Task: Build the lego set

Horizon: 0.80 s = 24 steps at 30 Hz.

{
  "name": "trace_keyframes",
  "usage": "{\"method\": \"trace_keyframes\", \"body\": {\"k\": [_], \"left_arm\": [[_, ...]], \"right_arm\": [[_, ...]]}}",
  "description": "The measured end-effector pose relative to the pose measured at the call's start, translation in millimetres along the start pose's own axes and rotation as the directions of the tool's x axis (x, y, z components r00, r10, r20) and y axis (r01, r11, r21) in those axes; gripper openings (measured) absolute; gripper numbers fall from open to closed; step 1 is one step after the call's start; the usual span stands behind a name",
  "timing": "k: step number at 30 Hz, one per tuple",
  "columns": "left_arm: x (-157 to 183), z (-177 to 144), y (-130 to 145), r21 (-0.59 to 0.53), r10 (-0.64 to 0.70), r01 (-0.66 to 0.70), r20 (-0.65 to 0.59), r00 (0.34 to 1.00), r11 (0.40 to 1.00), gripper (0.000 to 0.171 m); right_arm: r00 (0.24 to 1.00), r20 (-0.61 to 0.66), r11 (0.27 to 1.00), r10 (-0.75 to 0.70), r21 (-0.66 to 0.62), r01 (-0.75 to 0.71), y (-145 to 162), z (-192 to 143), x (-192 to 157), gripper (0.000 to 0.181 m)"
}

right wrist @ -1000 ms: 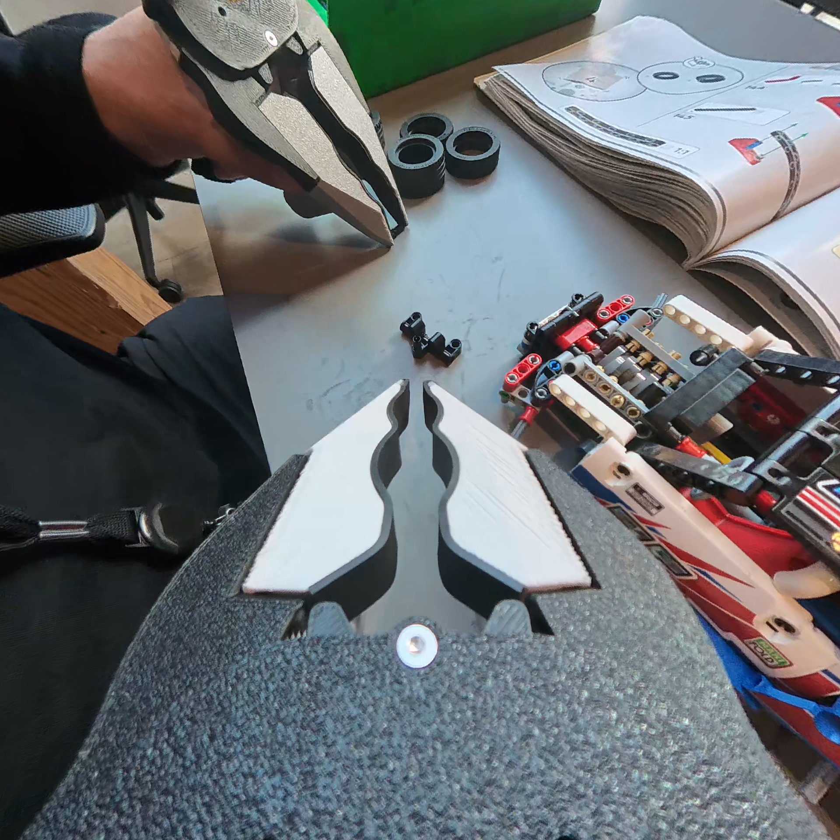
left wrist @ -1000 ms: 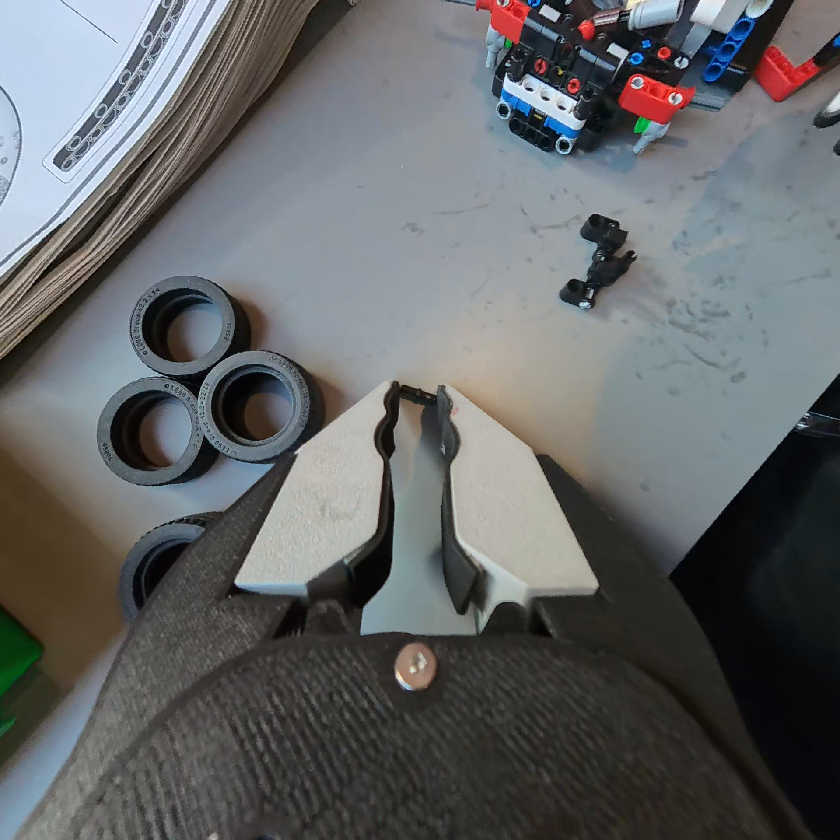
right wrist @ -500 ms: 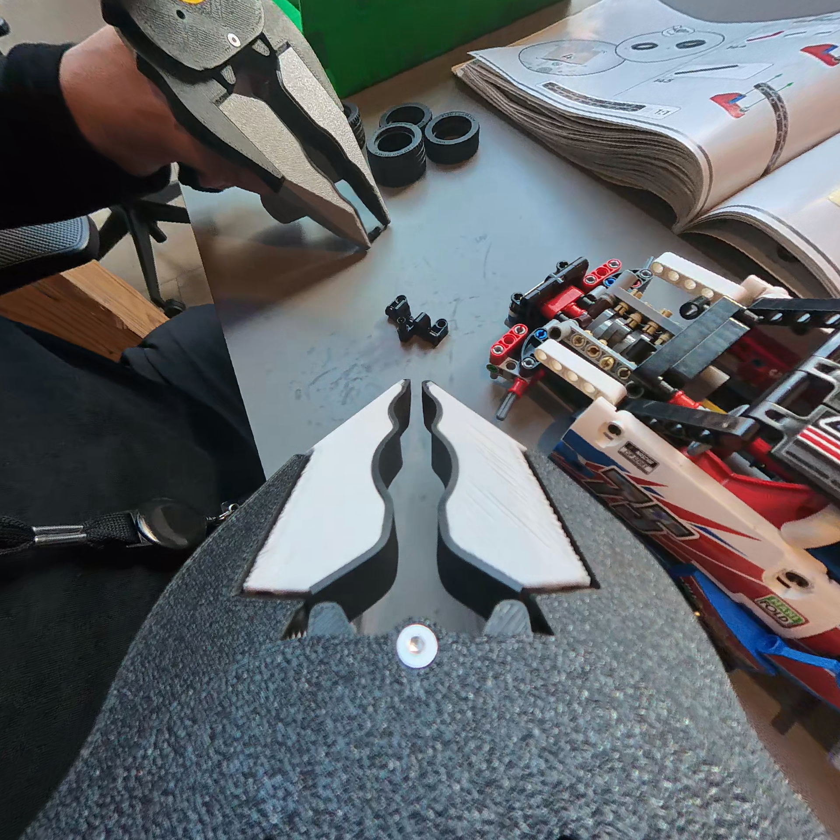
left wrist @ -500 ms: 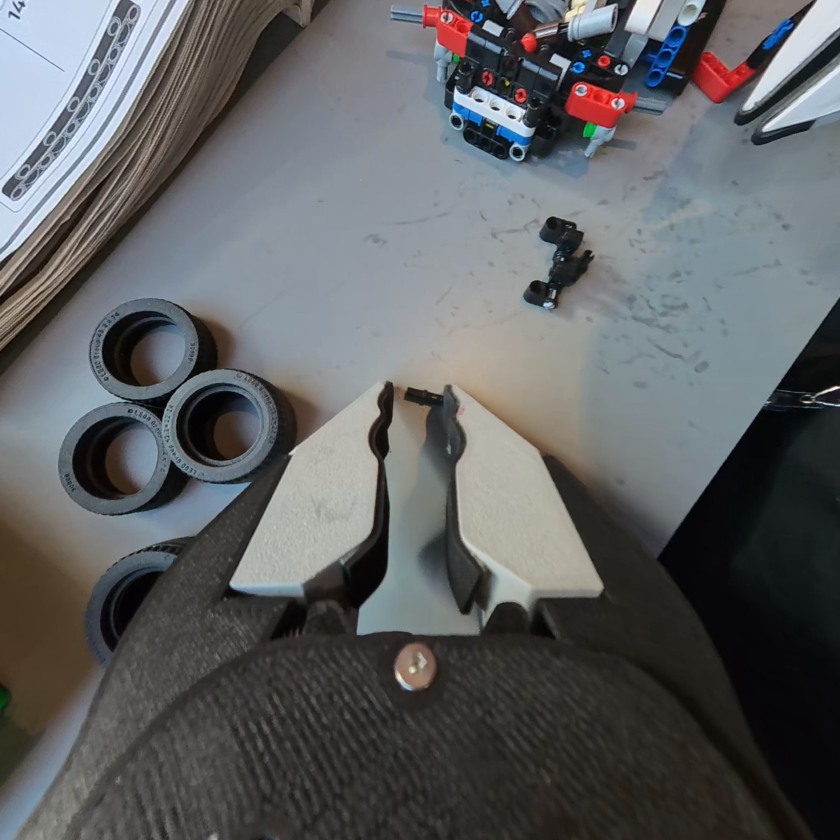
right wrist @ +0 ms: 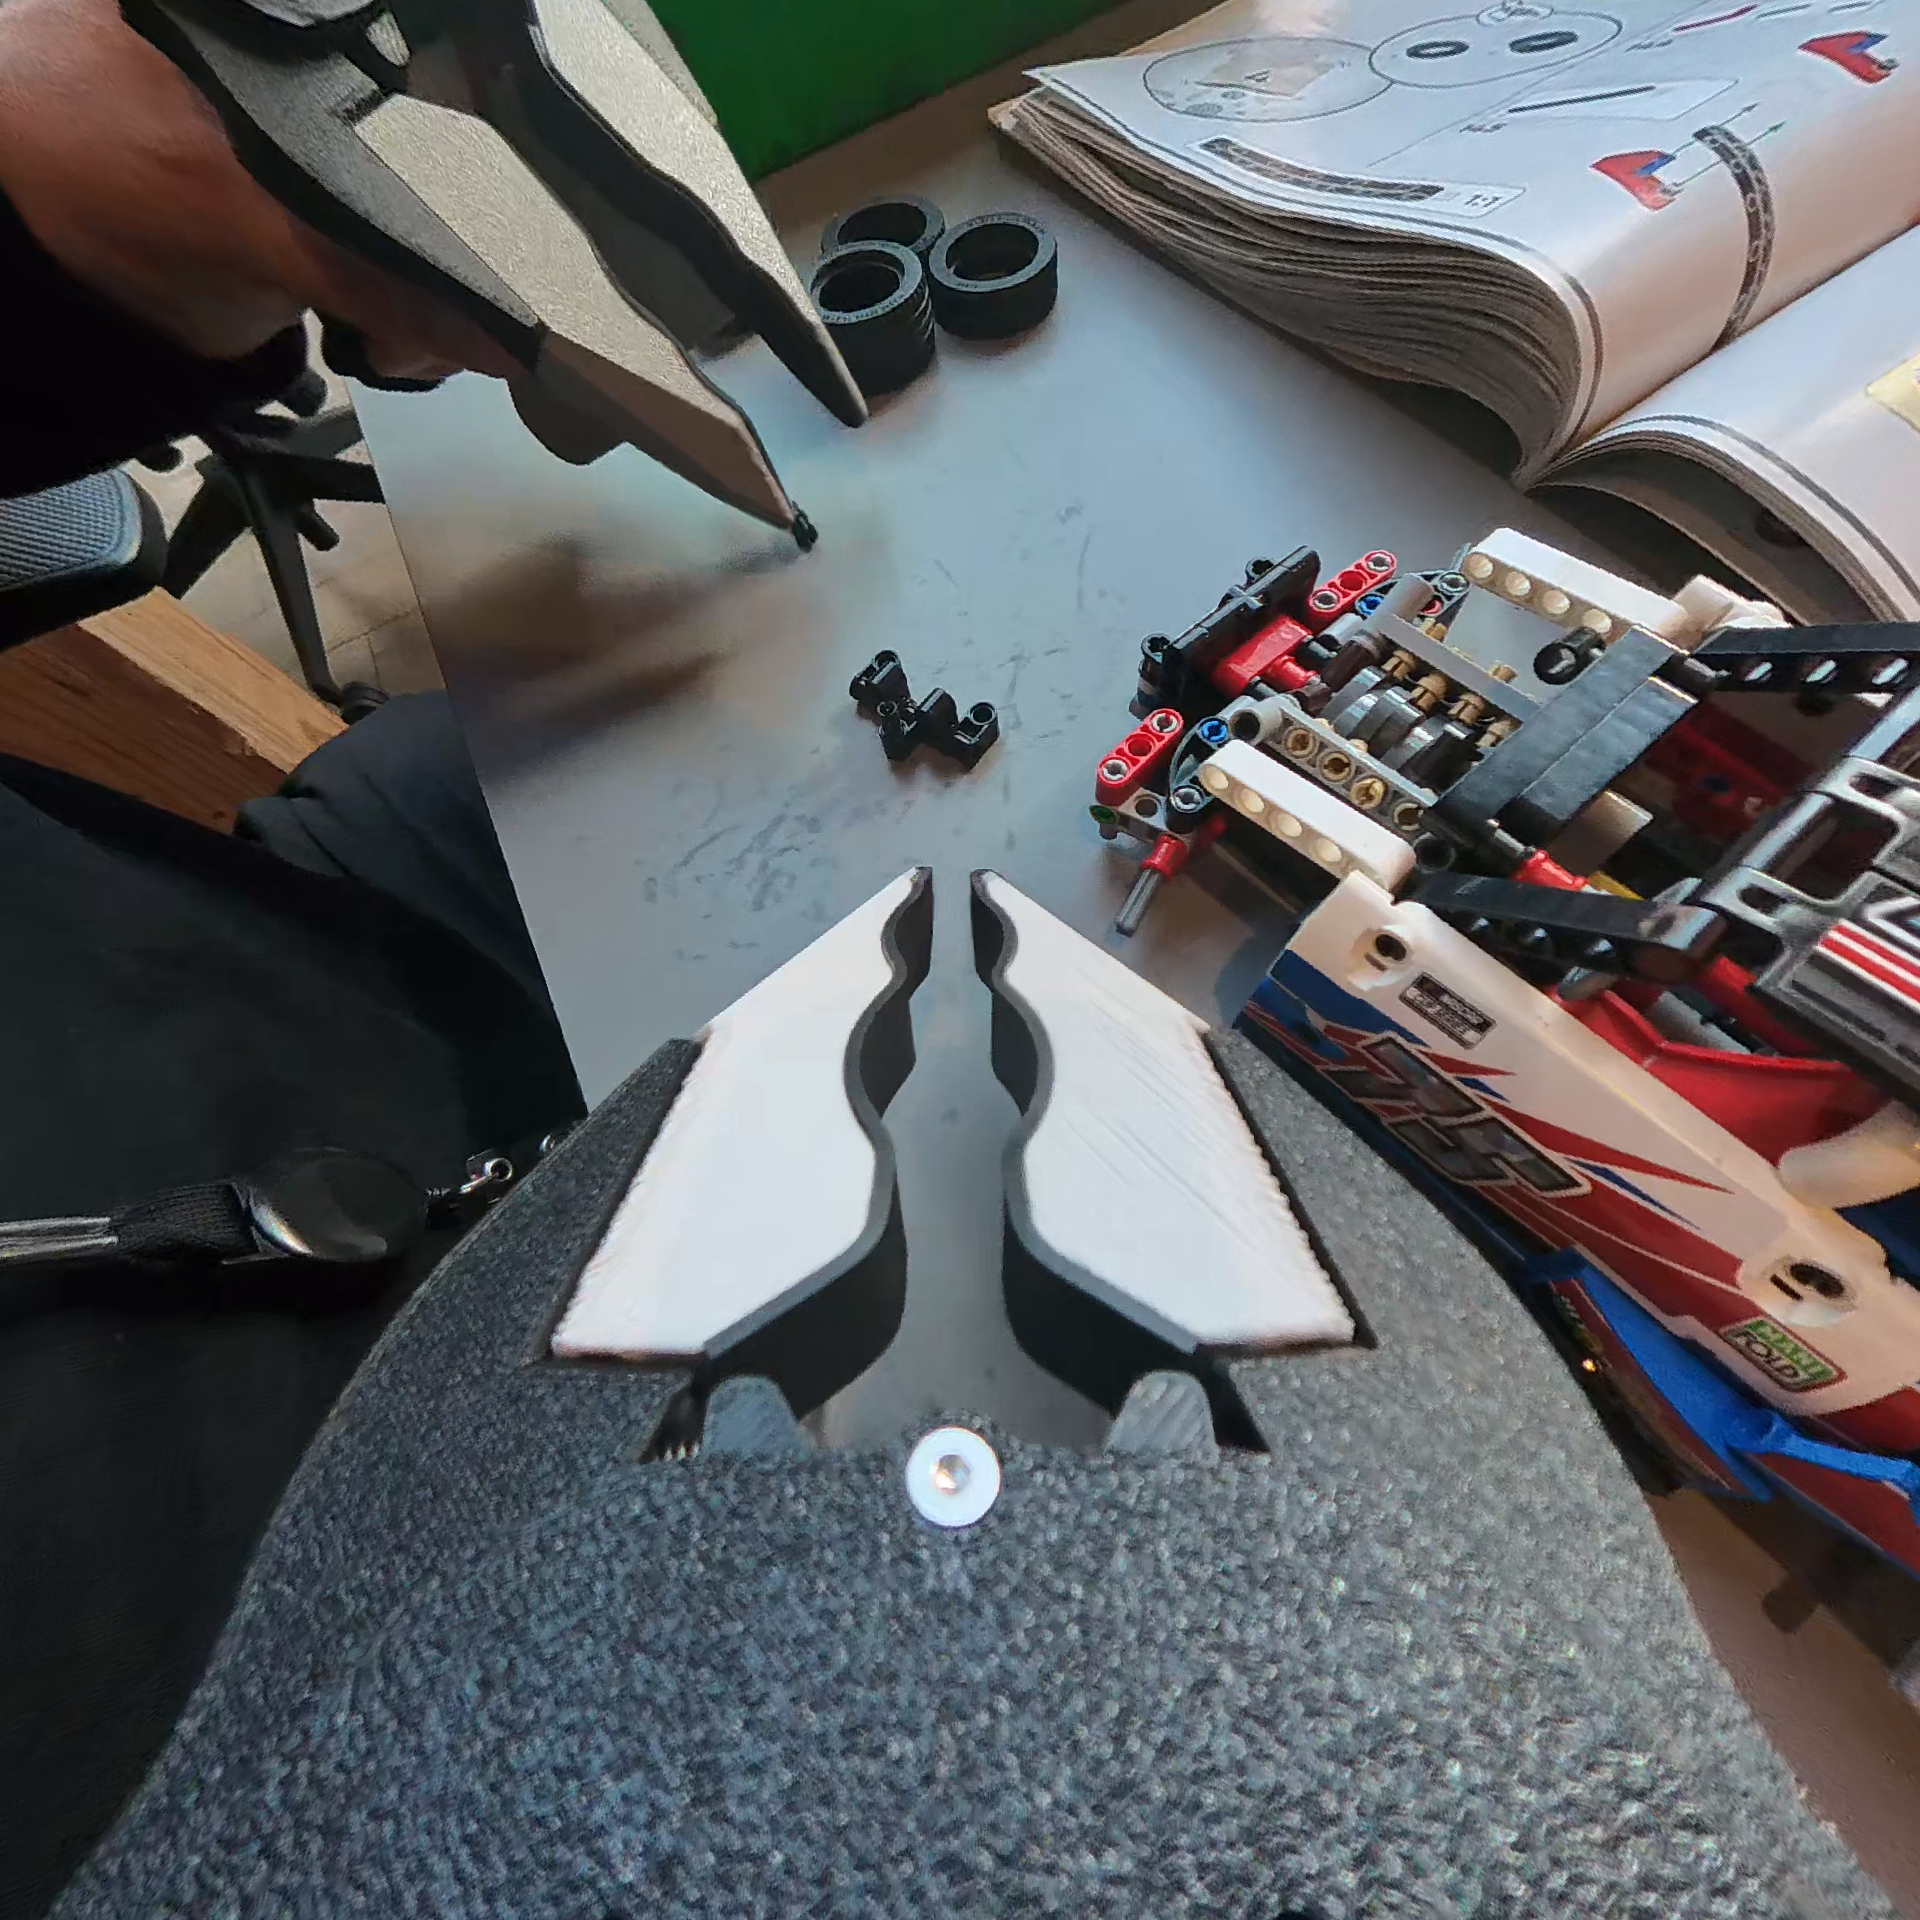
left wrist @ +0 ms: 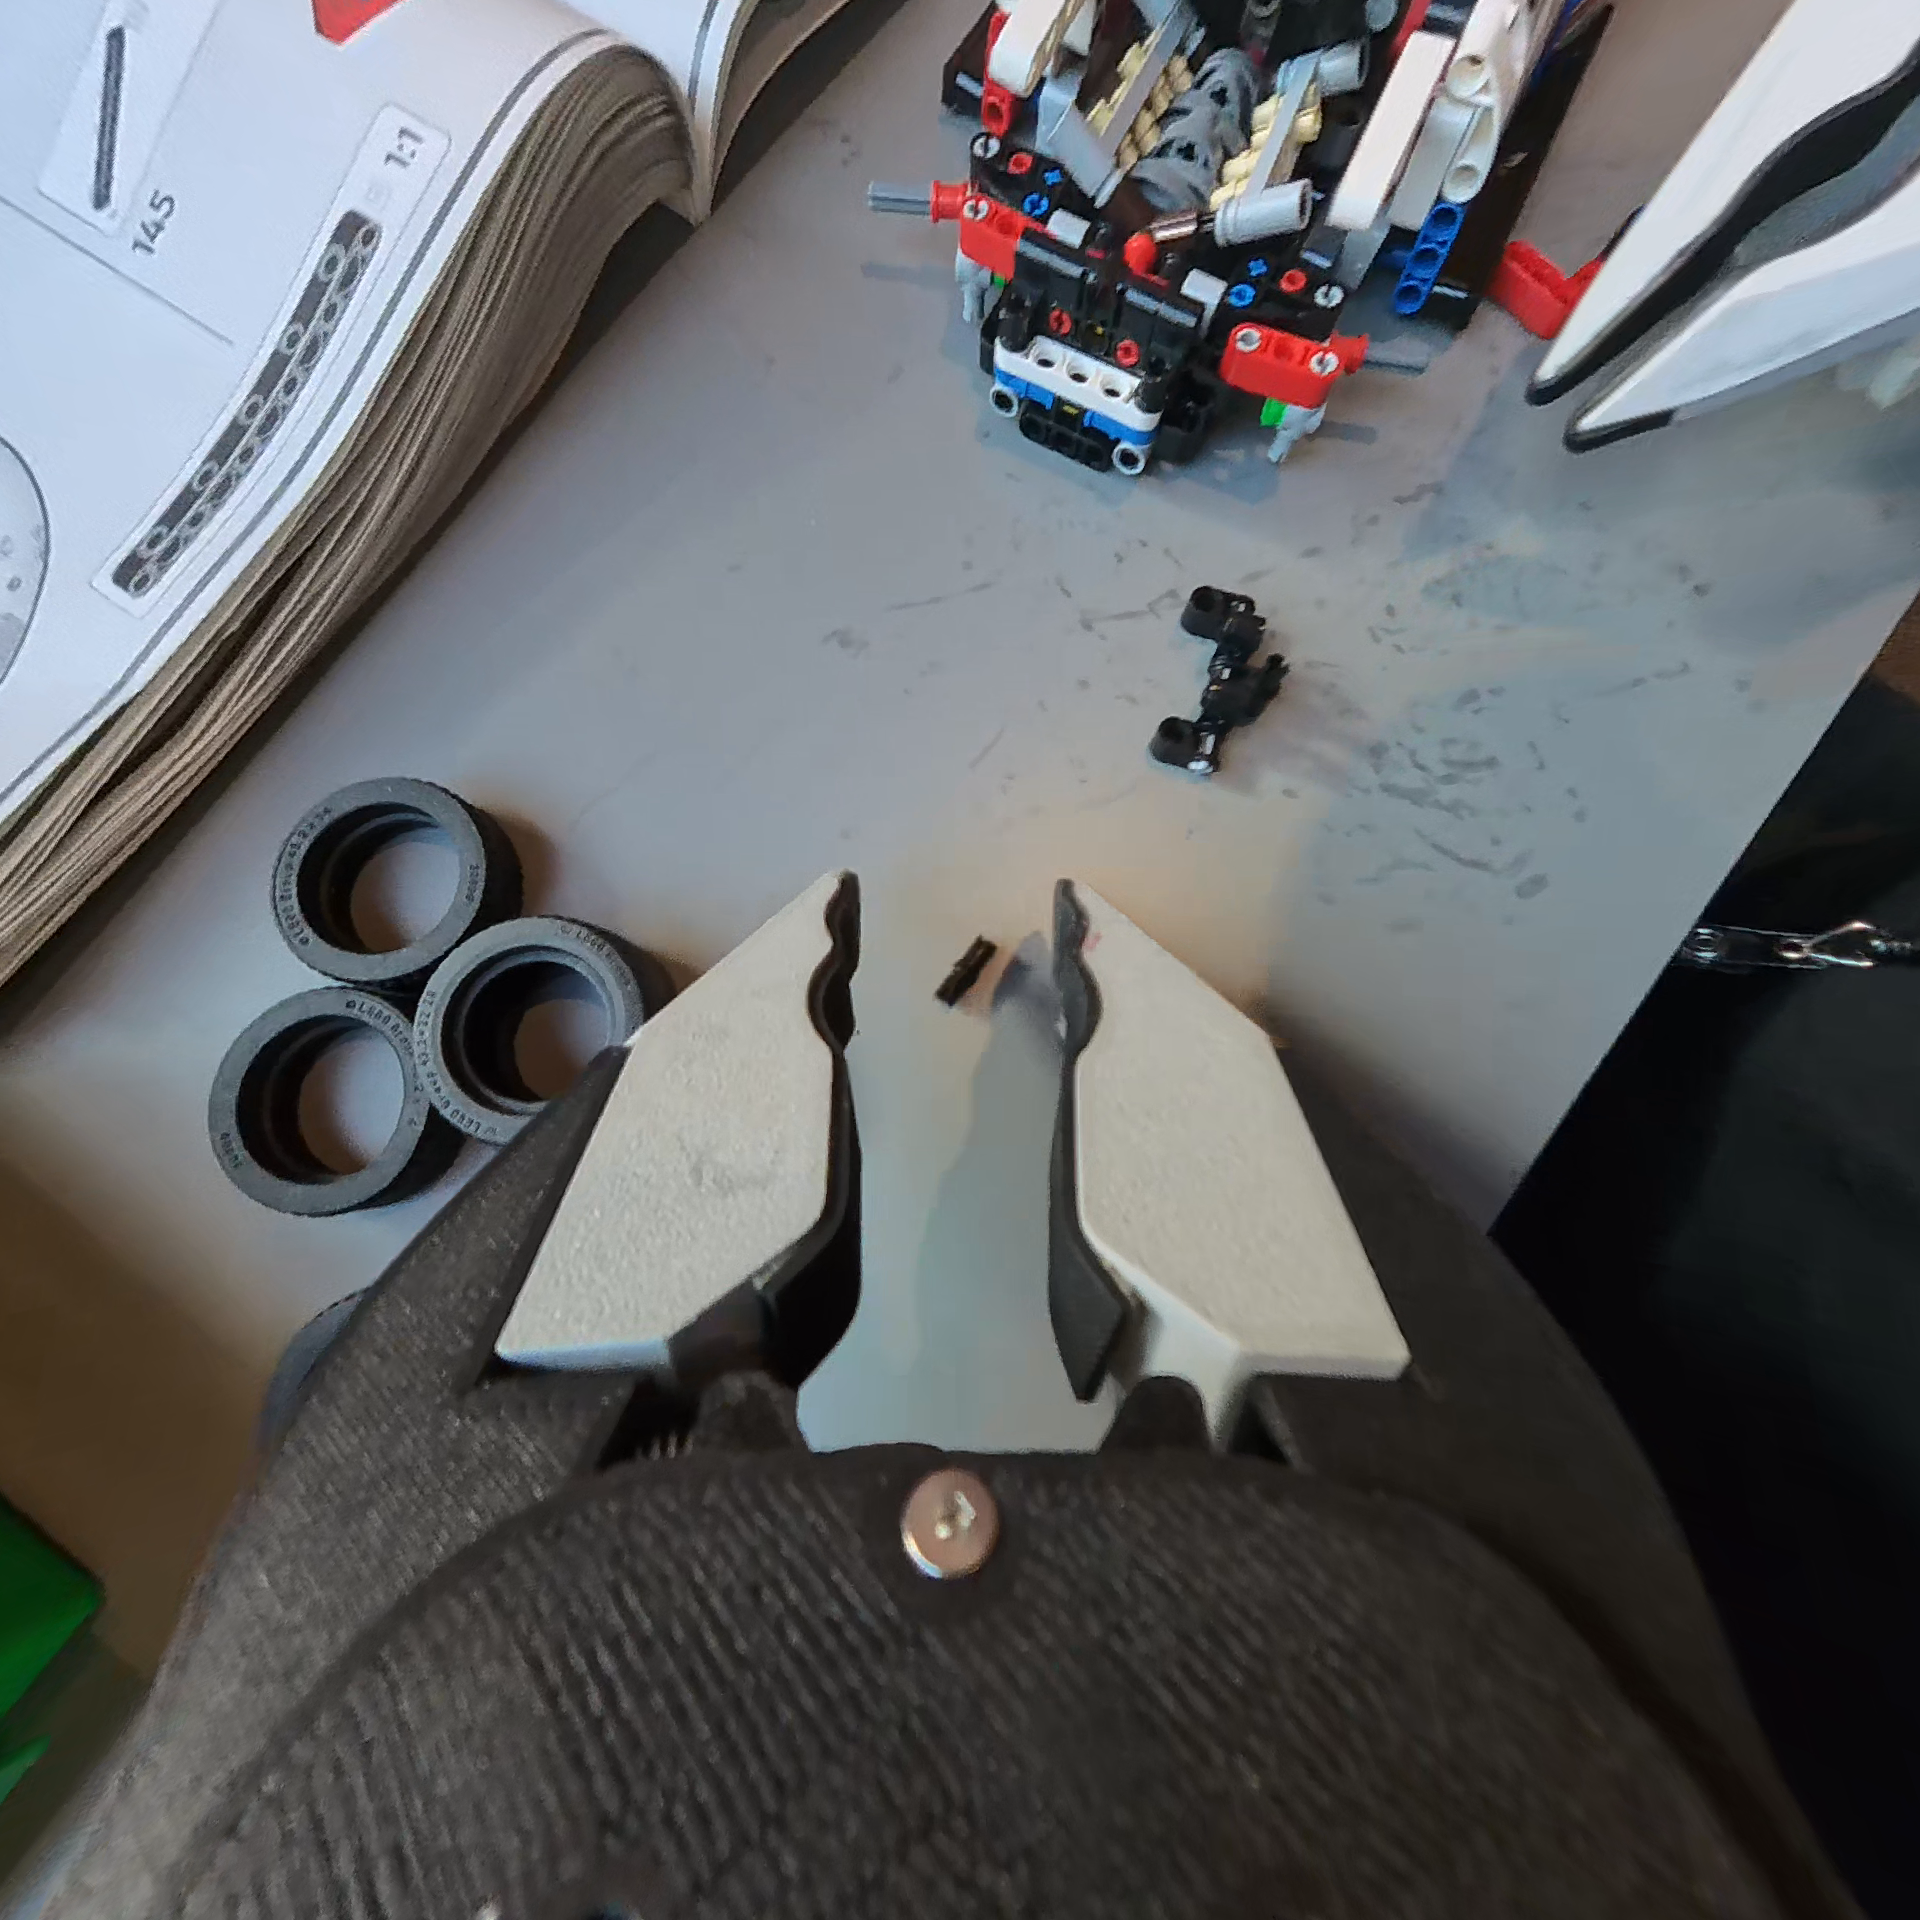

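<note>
My left gripper (left wrist: 954, 888) is open just above the grey table (left wrist: 727, 623). A small black pin (left wrist: 964, 971) lies loose between its fingers; in the right wrist view the pin (right wrist: 801, 530) sits at the tip of one left finger. A black connector assembly (left wrist: 1221, 681) lies on the table ahead; it also shows in the right wrist view (right wrist: 925, 720). The part-built red, white and blue car (left wrist: 1143, 312) stands beyond it. My right gripper (right wrist: 951, 881) is empty, its jaws nearly together, hovering beside the car (right wrist: 1455, 779).
Several black tyres (left wrist: 520, 1023) lie left of my left gripper. The open instruction book (left wrist: 260, 260) lies at the far left. A green box (right wrist: 883, 62) stands behind the tyres. The table edge runs along the right, with a person's dark clothing (left wrist: 1766, 1247) beyond it. Some 15 cm of space lies between my two pairs of fingers.
My left gripper has opened and let go of the black pin, which now lies on the table between the fingers. The right gripper has moved slightly closer to the car.
</note>
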<state>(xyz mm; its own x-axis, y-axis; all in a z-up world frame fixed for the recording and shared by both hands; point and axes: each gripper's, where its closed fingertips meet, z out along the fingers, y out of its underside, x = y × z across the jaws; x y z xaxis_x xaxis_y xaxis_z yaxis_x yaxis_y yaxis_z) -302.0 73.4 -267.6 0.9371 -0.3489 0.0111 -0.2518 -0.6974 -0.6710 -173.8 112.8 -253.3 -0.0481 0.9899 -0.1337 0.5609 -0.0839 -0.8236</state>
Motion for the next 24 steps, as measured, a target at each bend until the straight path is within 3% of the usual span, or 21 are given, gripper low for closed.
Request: {"method": "trace_keyframes", "body": {"k": [15,18,24], "left_arm": [[54.4,36.6,-18.8,-0.016,0.207,-0.213,-0.175,0.963,0.977,0.037],[58.6,41.6,-16.3,-0.022,0.236,-0.244,-0.185,0.954,0.97,0.031],[60.5,43.4,-17.4,-0.026,0.229,-0.24,-0.213,0.95,0.971,0.01]], "right_arm": [[0.998,0.001,0.997,-0.068,-0.027,0.068,-13.3,39.8,-16.7,0.012],[0.997,-0.012,0.997,-0.074,0.021,0.075,-18.0,35.7,-17.4,0.012],[0.995,-0.034,0.967,-0.098,0.234,0.104,-40.1,10.3,-20.0,0.011]]}}
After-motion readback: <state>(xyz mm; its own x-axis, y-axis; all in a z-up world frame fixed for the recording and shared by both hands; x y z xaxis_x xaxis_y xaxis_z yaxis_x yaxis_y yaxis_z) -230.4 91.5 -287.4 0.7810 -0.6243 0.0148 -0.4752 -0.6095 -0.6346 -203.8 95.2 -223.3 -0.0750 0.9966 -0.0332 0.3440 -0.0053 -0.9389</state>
